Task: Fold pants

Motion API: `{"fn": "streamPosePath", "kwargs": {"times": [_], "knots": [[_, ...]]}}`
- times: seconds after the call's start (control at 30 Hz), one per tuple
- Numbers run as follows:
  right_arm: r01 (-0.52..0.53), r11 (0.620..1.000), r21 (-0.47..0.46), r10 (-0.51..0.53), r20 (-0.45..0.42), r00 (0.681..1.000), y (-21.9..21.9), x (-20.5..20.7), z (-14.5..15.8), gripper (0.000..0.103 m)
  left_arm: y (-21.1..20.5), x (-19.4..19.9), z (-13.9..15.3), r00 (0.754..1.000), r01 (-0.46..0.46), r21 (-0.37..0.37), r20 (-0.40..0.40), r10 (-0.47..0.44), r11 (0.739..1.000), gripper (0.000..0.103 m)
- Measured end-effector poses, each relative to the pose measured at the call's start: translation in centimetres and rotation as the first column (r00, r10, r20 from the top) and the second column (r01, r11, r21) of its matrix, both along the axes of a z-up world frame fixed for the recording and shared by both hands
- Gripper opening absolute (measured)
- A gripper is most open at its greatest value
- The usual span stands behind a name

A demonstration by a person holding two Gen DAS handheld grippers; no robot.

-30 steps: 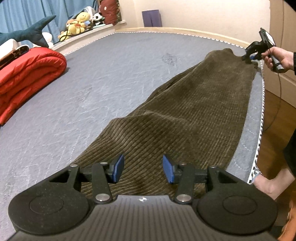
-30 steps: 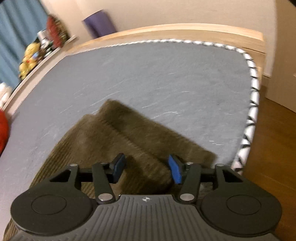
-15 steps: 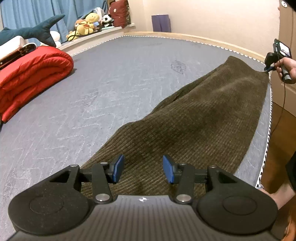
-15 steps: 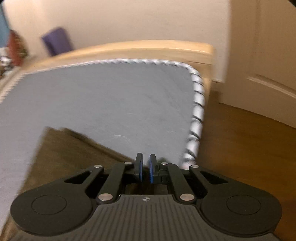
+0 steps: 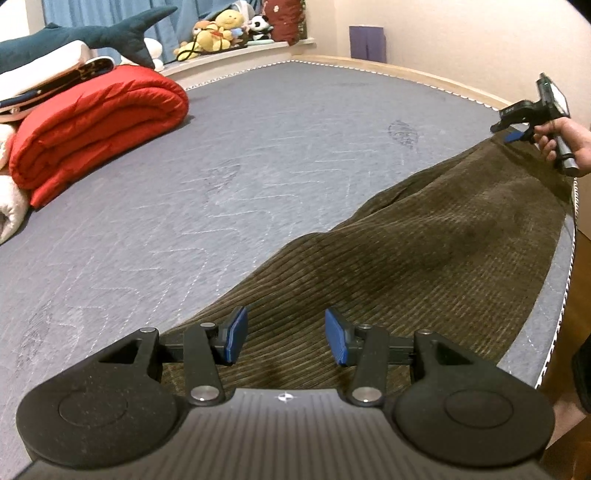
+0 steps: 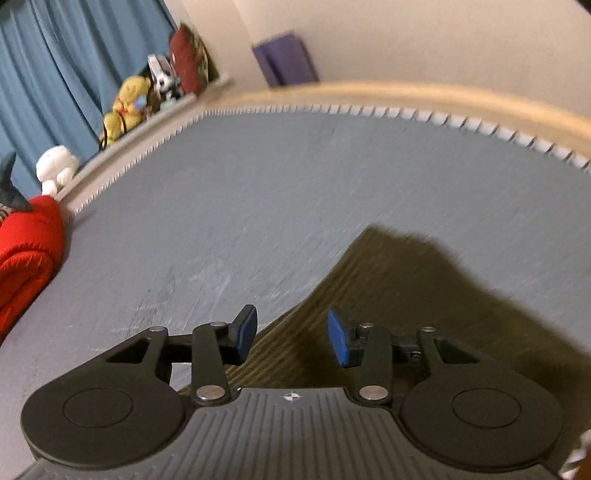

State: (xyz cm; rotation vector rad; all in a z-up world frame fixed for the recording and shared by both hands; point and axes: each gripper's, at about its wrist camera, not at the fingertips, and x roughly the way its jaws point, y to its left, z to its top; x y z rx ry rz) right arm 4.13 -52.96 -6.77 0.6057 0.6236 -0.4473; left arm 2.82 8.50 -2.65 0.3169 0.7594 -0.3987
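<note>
Dark olive corduroy pants (image 5: pixel 424 258) lie stretched along the right side of the grey mattress (image 5: pixel 221 177). My left gripper (image 5: pixel 282 338) is open and empty, just above the near end of the pants. My right gripper (image 6: pixel 291 338) is open and empty over the far end of the pants (image 6: pixel 406 295); it also shows in the left wrist view (image 5: pixel 517 129), held in a hand at the far right corner of the pants.
A rolled red blanket (image 5: pixel 96 122) lies at the mattress's left side, with white bedding and a plush shark (image 5: pixel 85 37) behind it. Stuffed toys (image 5: pixel 218 31) line the window ledge. The mattress edge (image 5: pixel 565 280) and wooden floor are to the right.
My right gripper was shut half a second ago and has opened, swinging left over the pants' far end. My left gripper stays open and has lifted slightly.
</note>
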Motion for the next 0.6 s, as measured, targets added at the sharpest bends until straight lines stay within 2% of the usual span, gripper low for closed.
{"fn": "streamPosePath", "kwargs": {"times": [0.07,0.13,0.2,0.3,0.33,0.43,0.5,0.53,0.6], "knots": [[0.039,0.999,0.013,-0.039,-0.052,0.998,0.2,1.8,-1.1,0.051,0.4,0.0,0.0,1.000,-0.011,-0.002,0.001,0.011,1.000,0.051],[0.068,0.998,0.007,-0.067,-0.094,0.993,0.5,3.0,-1.8,0.051,0.9,0.1,-0.1,1.000,-0.022,-0.001,0.001,0.022,1.000,0.051],[0.077,0.994,-0.072,-0.086,-0.138,0.987,2.0,4.3,-1.4,0.045,1.4,0.2,-0.3,1.000,-0.031,0.004,-0.001,0.031,1.000,0.051],[0.105,0.987,-0.123,-0.124,-0.164,0.979,3.1,5.5,-0.8,0.014,2.1,0.4,-0.6,0.999,-0.042,0.018,-0.004,0.042,0.999,0.051],[0.117,0.985,-0.128,-0.136,-0.154,0.979,3.1,5.6,-0.7,0.001,2.4,0.6,-0.6,0.999,-0.048,0.020,-0.005,0.048,0.999,0.051],[0.199,0.971,-0.130,-0.204,-0.027,0.979,1.8,4.6,0.9,0.000,3.1,0.9,-0.7,0.997,-0.072,0.014,-0.008,0.073,0.997,0.051],[0.283,0.932,-0.228,-0.268,0.095,0.959,1.0,4.0,2.9,0.000,3.5,1.0,-0.8,0.996,-0.087,0.012,-0.010,0.087,0.996,0.051],[0.290,0.932,-0.217,-0.265,0.136,0.955,0.1,3.6,3.4,0.000,3.7,1.1,-0.9,0.996,-0.091,0.012,-0.012,0.091,0.996,0.051],[0.275,0.954,-0.116,-0.262,0.120,0.958,-1.3,3.4,2.4,0.000,3.8,1.3,-1.1,0.995,-0.097,0.018,-0.016,0.098,0.995,0.051]]}}
